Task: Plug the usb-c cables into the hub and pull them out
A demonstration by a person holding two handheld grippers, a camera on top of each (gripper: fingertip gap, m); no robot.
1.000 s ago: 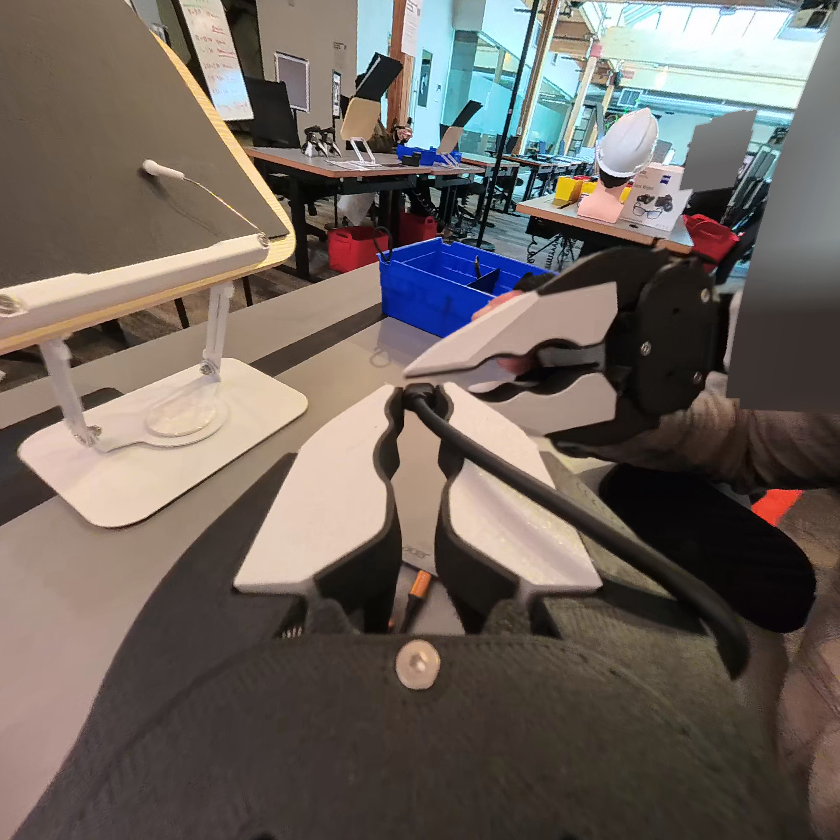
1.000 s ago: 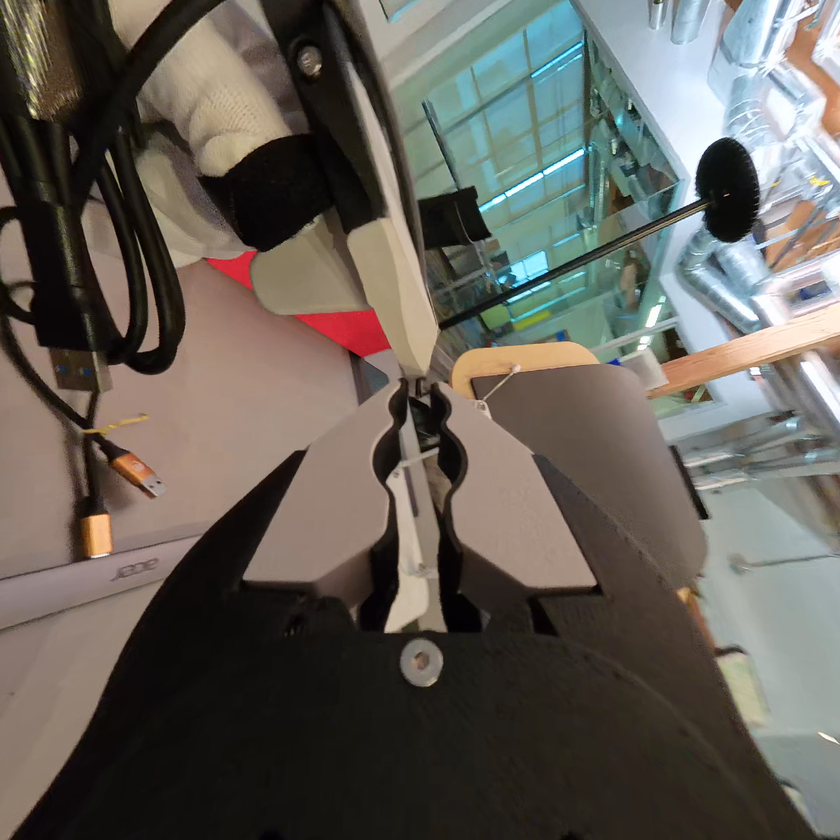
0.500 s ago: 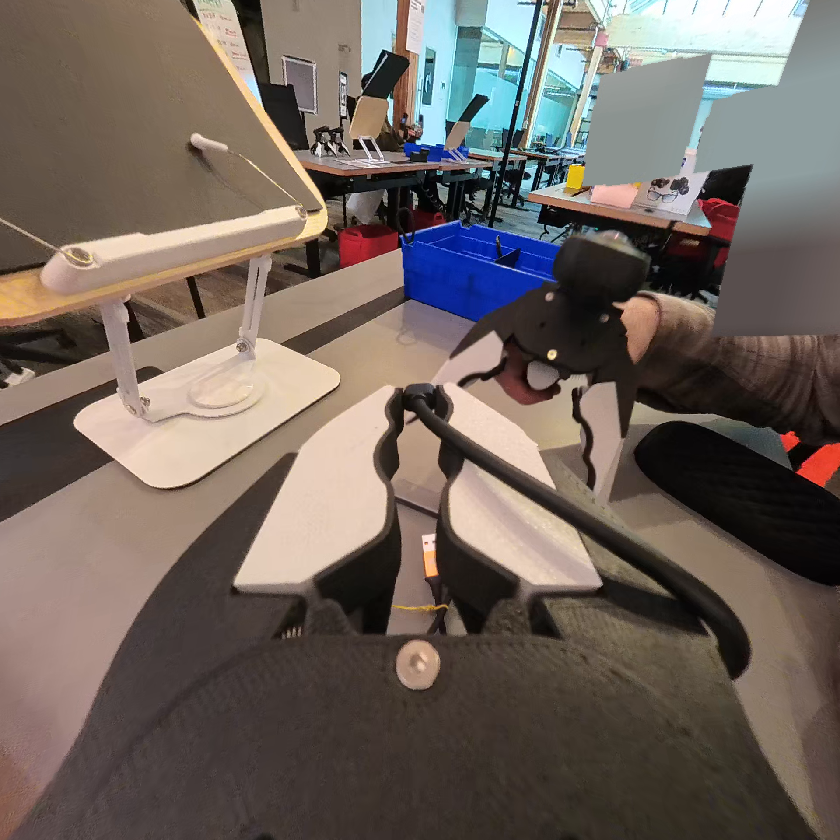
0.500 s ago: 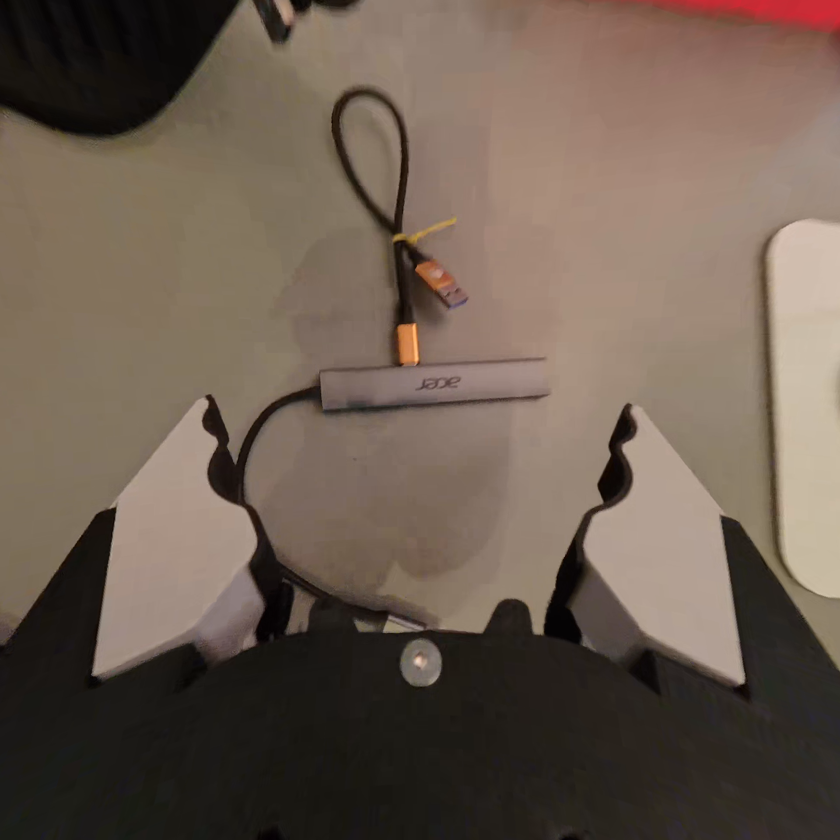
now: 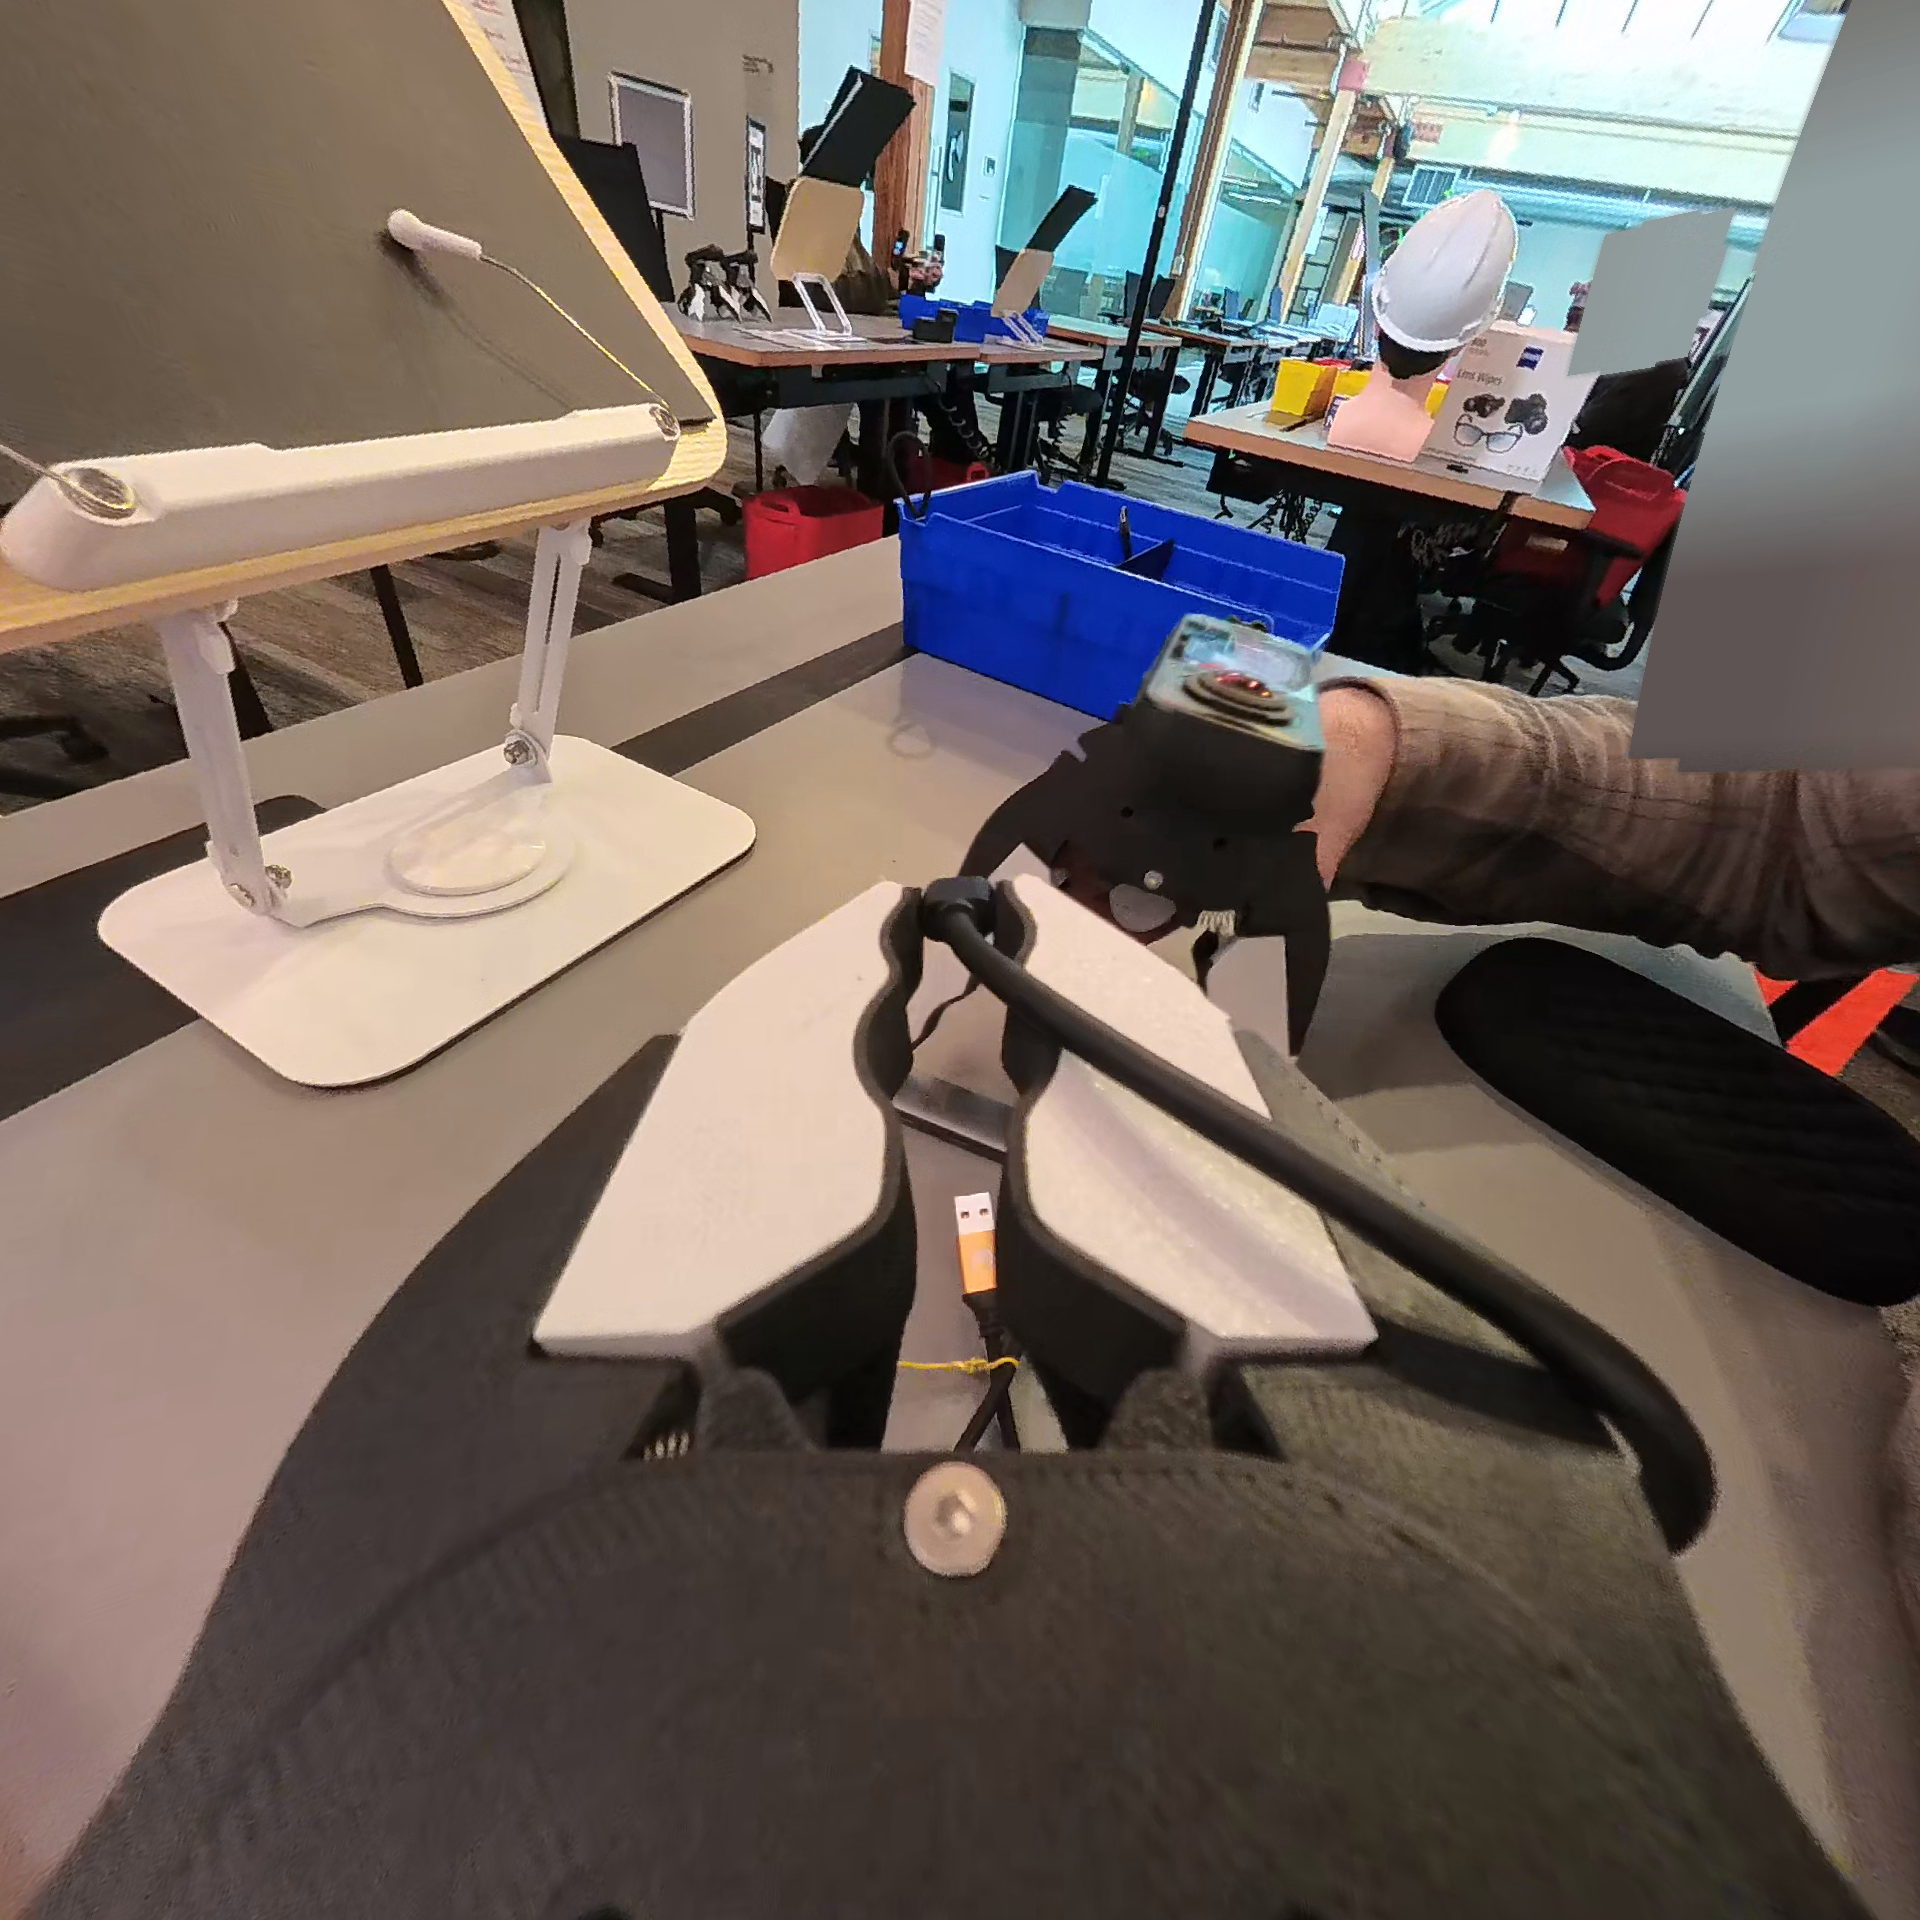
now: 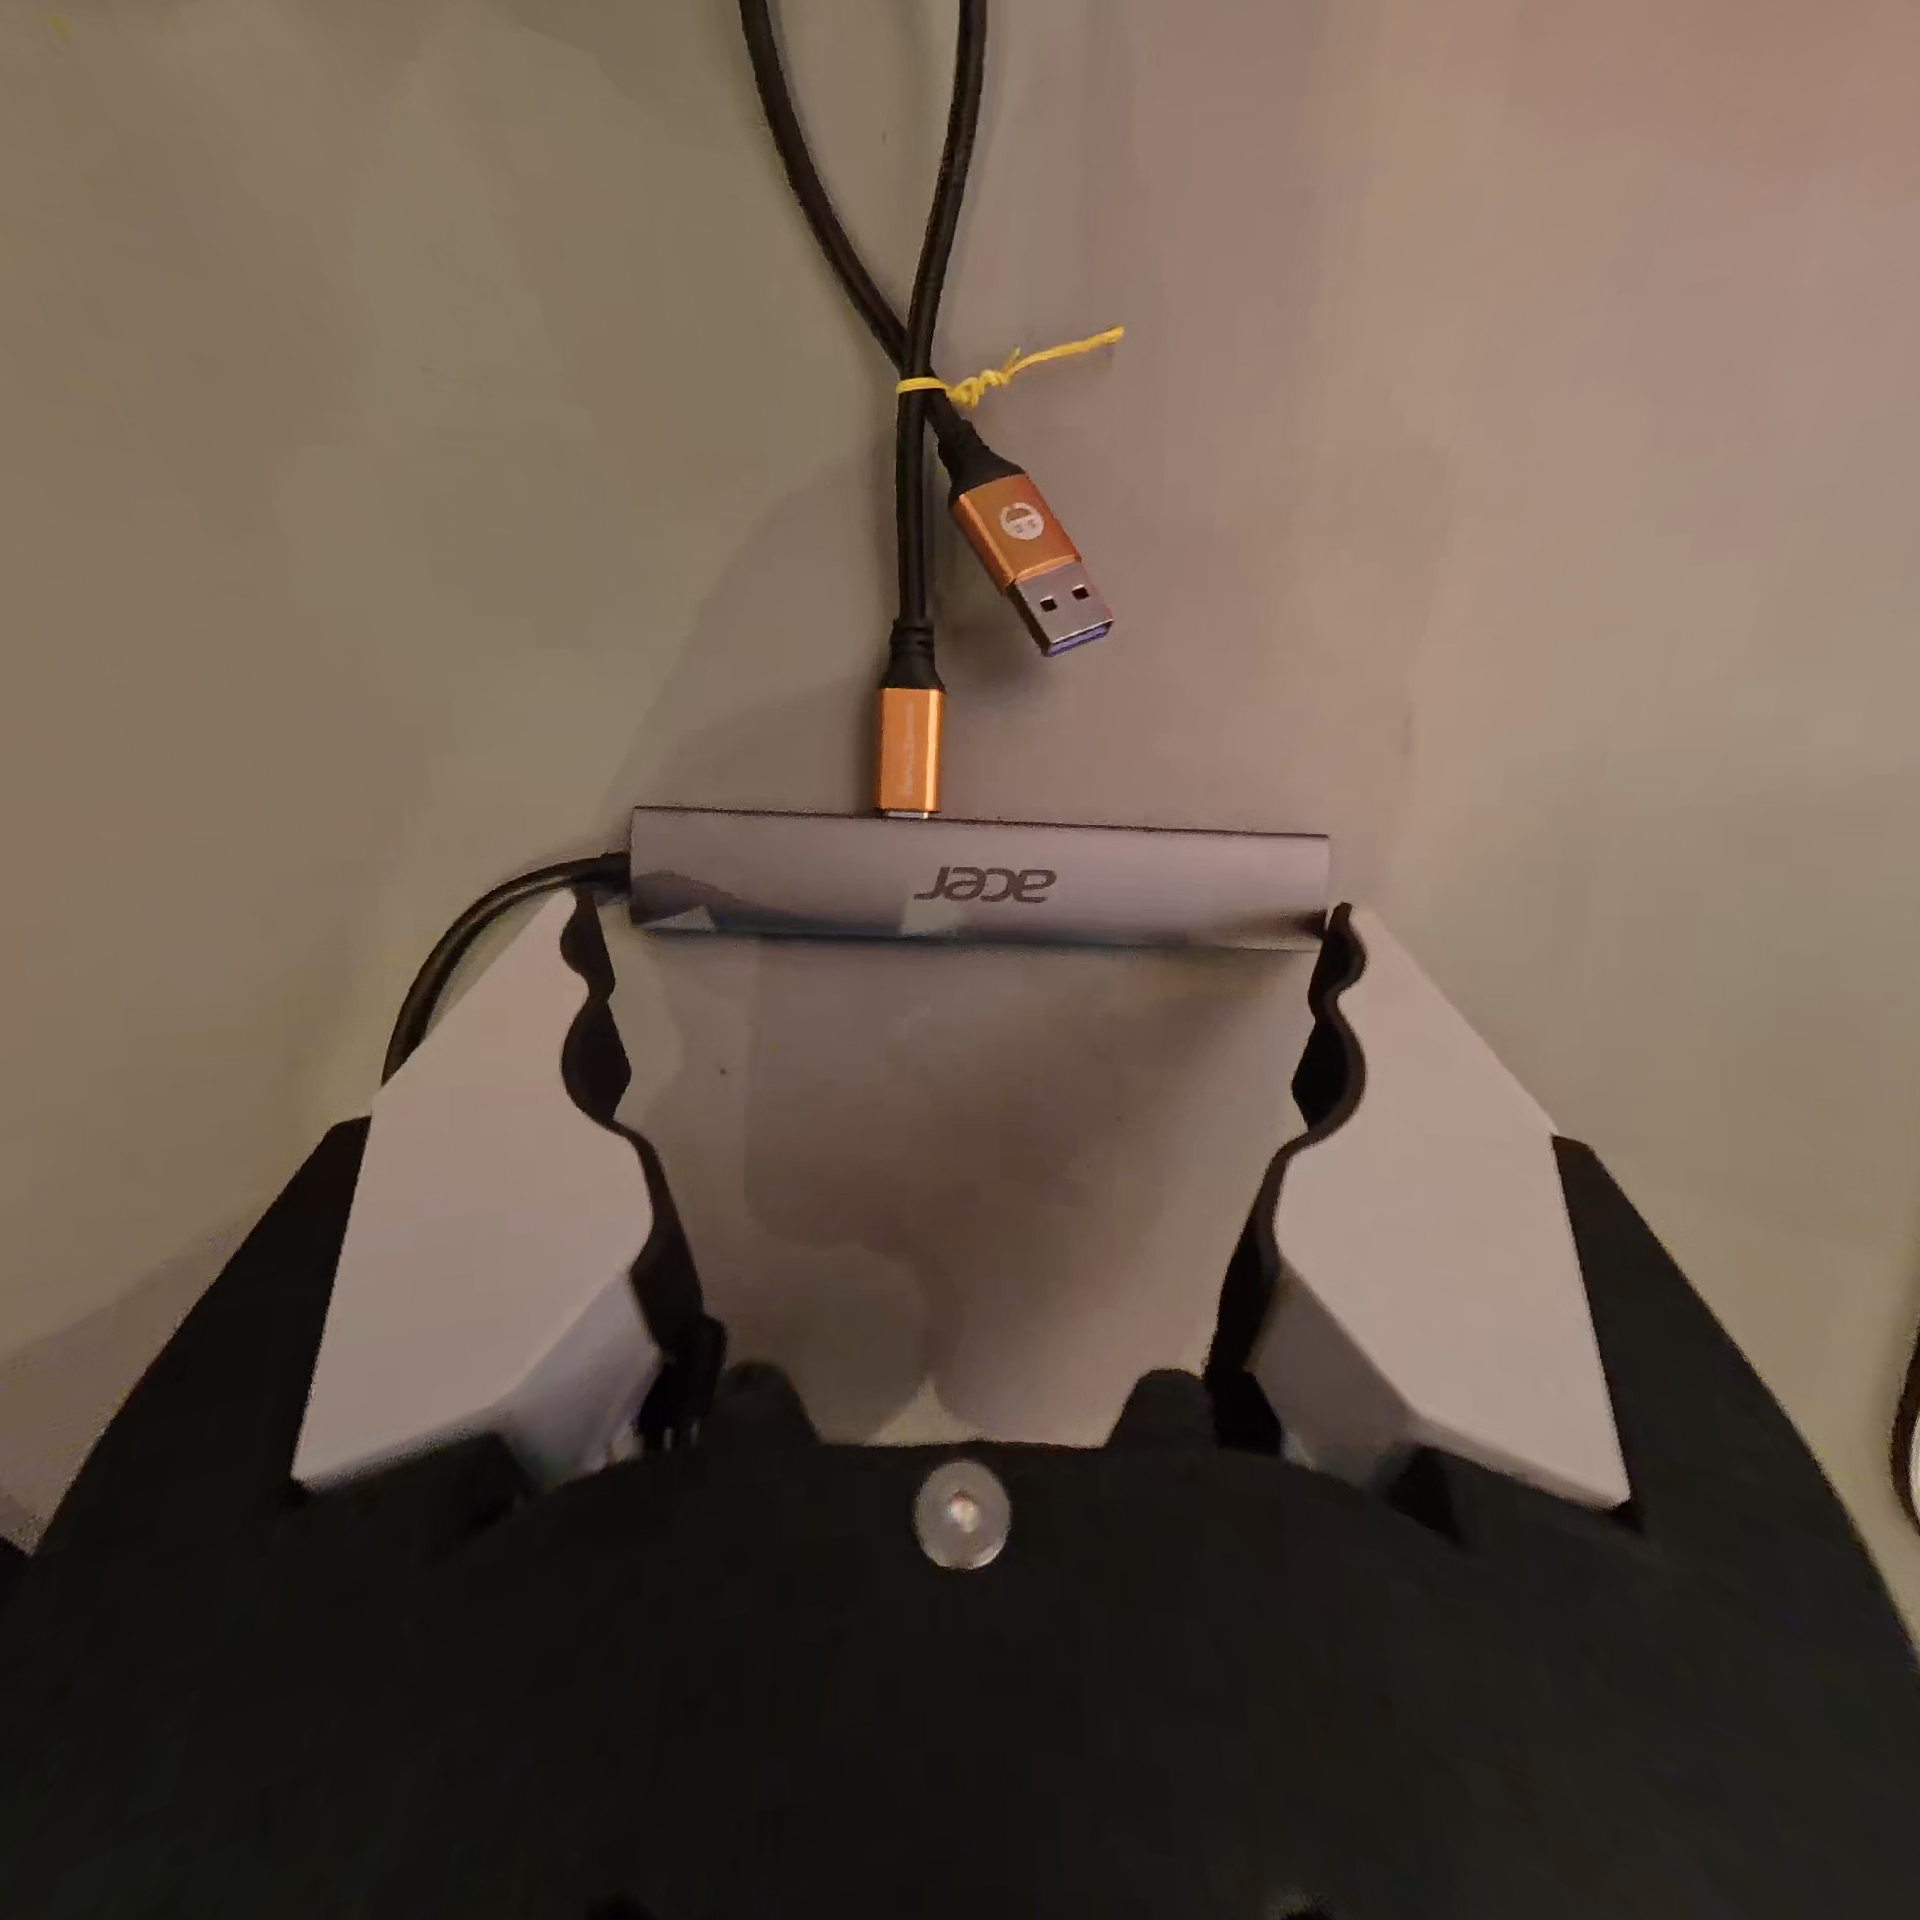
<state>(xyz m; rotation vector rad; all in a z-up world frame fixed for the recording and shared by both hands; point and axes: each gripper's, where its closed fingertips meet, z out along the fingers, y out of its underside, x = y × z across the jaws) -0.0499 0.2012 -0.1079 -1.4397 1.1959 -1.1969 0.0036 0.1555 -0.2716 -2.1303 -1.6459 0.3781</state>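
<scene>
Grey tabletop [image 6: 312, 520] fills the right wrist view, and the slim grey hub [image 6: 977, 883] lying flat on it serves as the landmark. Over the hub, the right gripper [image 6: 961, 914] is spread wide, one fingertip at each short end of the hub; whether they touch it cannot be told. On the hub's far long side an orange-sleeved usb-c plug [image 6: 909, 748] sits in a port, and the same braided cable's loose orange USB-A plug [image 6: 1029, 551] lies just beyond, bound by a yellow tie [image 6: 997, 379]. Near the hub, the left gripper [image 5: 961, 904] is closed on a thick black cable [image 5: 1247, 1122] at its tips. Beyond the hub stand a white tablet stand [image 5: 416, 914] and a blue bin [image 5: 1112, 592].
</scene>
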